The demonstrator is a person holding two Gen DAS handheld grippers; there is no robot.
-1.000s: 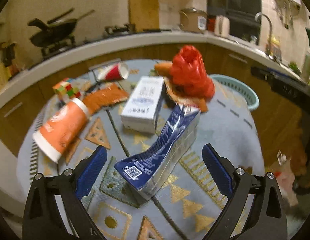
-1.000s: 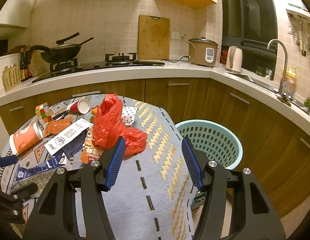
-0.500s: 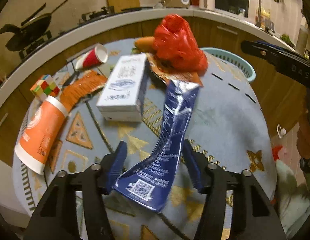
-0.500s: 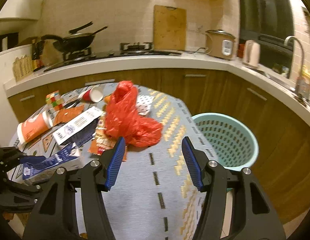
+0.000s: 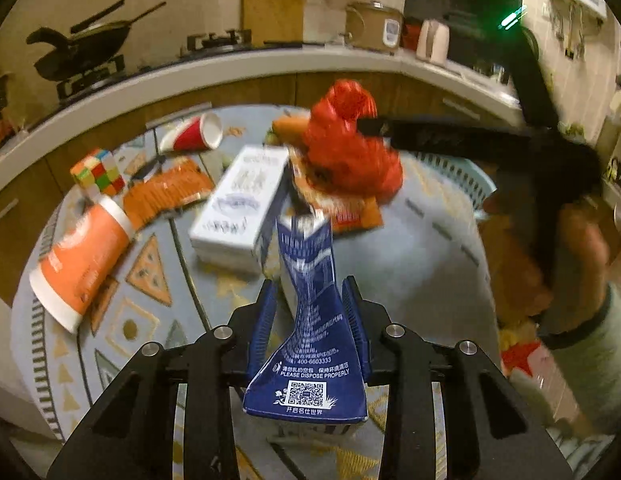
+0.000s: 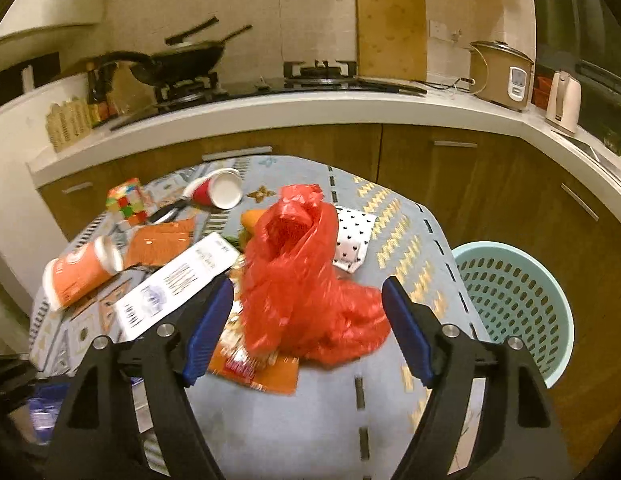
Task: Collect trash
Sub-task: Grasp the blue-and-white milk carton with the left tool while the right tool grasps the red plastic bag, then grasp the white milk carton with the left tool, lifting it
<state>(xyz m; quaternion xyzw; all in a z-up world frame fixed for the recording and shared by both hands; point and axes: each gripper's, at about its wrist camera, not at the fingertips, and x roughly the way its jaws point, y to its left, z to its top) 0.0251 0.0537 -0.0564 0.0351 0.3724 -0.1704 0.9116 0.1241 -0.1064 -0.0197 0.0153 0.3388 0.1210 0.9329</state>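
Left wrist view: the left gripper (image 5: 310,312) has its blue fingers (image 5: 266,320) squeezed tight on a flat blue carton (image 5: 308,320), which sticks out toward the camera and pinches thin where they press it. Behind it on the worktop (image 5: 422,256) lie a white box (image 5: 242,204), an orange cup (image 5: 78,260) on its side and a red bag (image 5: 350,156). Right wrist view: the right gripper (image 6: 306,320) has its fingers (image 6: 208,328) spread wide, one on each side of the red bag (image 6: 306,288). A green basket (image 6: 514,308) stands beside the worktop (image 6: 310,432).
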